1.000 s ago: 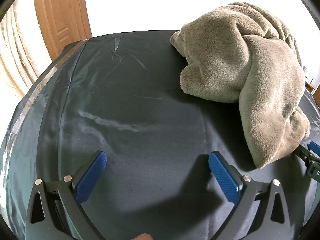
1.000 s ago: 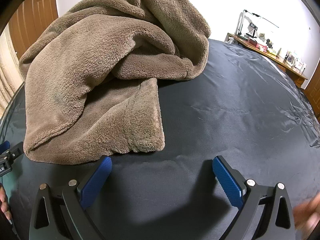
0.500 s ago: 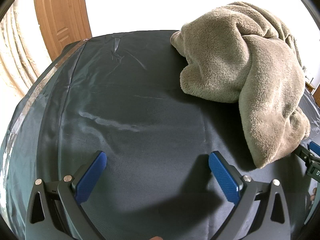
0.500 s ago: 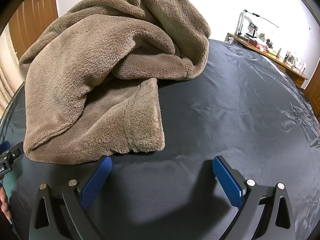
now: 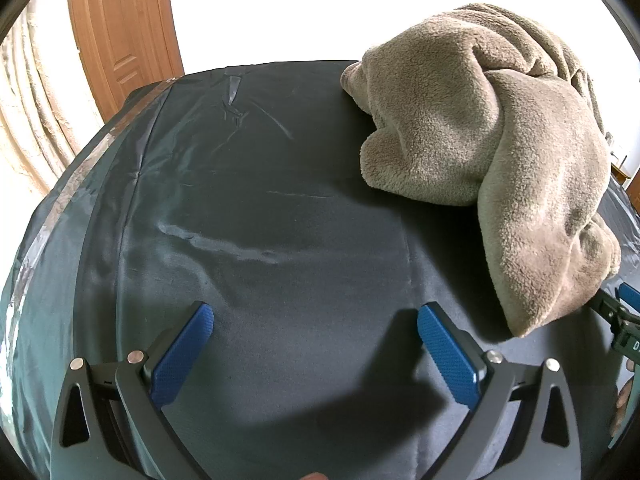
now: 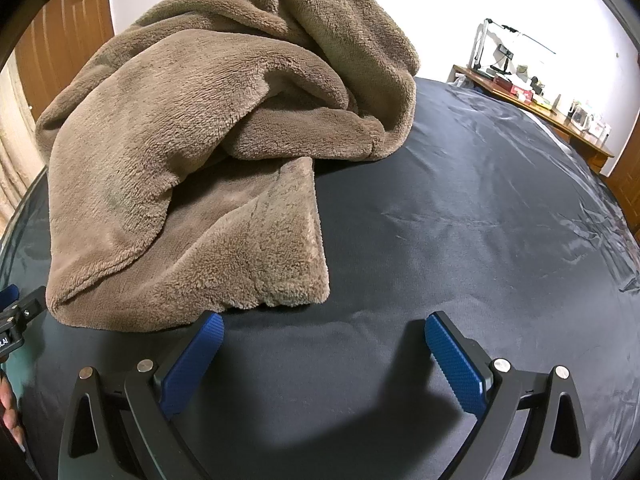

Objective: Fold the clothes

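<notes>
A brown fleece garment (image 5: 500, 132) lies crumpled in a heap on the dark cloth-covered table (image 5: 260, 208). In the left wrist view it sits to the upper right of my left gripper (image 5: 314, 320), which is open and empty over bare cloth. In the right wrist view the fleece garment (image 6: 192, 168) fills the upper left, its near hem just ahead of the left fingertip of my right gripper (image 6: 324, 328), which is open and empty. Each gripper shows at the edge of the other's view.
A wooden door (image 5: 120, 28) and a pale curtain (image 5: 28, 112) stand beyond the table's left edge. A wooden desk (image 6: 532, 100) with a lamp and small items stands far right. The table (image 6: 500, 220) extends dark and wrinkled to the right.
</notes>
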